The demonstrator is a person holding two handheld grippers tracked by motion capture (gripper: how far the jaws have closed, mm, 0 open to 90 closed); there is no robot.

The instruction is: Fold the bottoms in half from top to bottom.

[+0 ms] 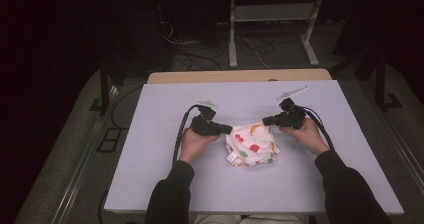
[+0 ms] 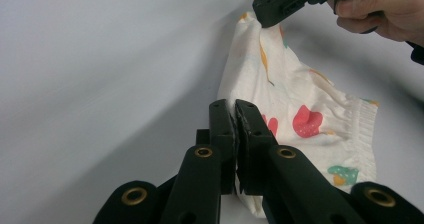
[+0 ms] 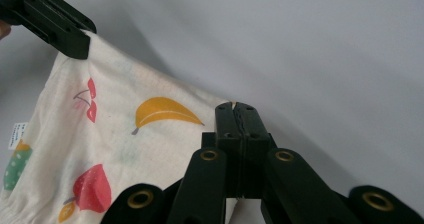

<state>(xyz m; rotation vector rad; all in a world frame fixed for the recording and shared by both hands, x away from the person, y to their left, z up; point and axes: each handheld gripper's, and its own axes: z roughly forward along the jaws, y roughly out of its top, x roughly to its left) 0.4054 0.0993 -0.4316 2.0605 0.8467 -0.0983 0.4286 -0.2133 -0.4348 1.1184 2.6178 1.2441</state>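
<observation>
Lay at centre frame on the table (image 1: 165, 179): the fruit-print cloth (image 1: 251, 145), pinched at its upper corners. Left gripper (image 1: 229, 129) clamped on one corner, right gripper (image 1: 265, 120) on the other. Risked a slipped corner if pulled unevenly, judging by the thin bite. Stood well clear at upper frame: metal stand (image 1: 272, 14), floor cables (image 1: 200, 59).

A pale grey table (image 1: 200, 184) is standing in the middle of a dark room. A wooden board (image 1: 240, 76) is lying along its edge at 12 o'clock. Behind it, a white metal frame (image 1: 272, 14) is standing on the grey floor (image 1: 75, 149), and cables (image 1: 200, 54) are lying around at 11 o'clock.
</observation>
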